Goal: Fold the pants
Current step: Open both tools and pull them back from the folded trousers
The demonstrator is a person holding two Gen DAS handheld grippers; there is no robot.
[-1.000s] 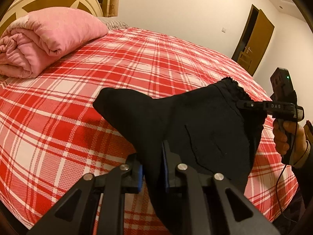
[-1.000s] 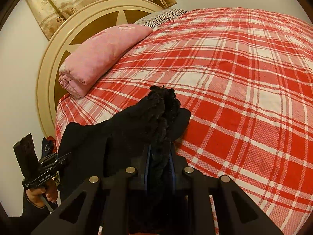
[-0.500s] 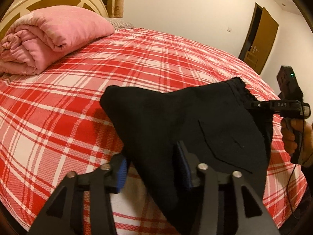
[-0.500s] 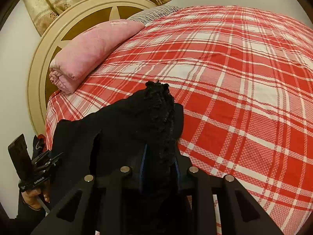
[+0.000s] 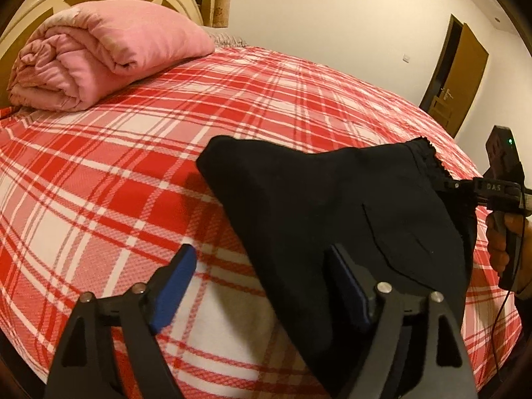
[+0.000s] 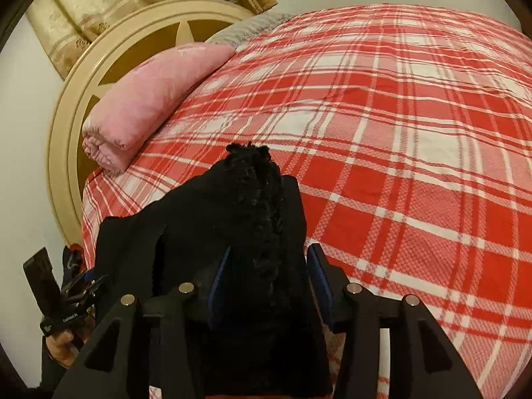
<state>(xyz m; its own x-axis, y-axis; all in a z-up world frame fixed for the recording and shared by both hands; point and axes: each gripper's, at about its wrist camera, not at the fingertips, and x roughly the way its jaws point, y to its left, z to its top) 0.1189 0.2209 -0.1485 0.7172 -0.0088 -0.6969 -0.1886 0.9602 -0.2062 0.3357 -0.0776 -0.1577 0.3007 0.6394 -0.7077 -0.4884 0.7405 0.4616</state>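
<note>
- Pants, black and bunched, lie on the red plaid bed at the lower centre of both views.
- Left gripper: jaws spread wide, having just been opening; the right pad touches the cloth's edge, the left pad stands clear over the bedspread.
- Right gripper: jaws parted, having just been opening, with the frilly waistband between the blue pads; whether the pads still touch the cloth cannot be told.
- A hand grips the right gripper's handle at the right edge of the left wrist view.
- A rolled pink quilt lies upper left, against the cream headboard.
</note>
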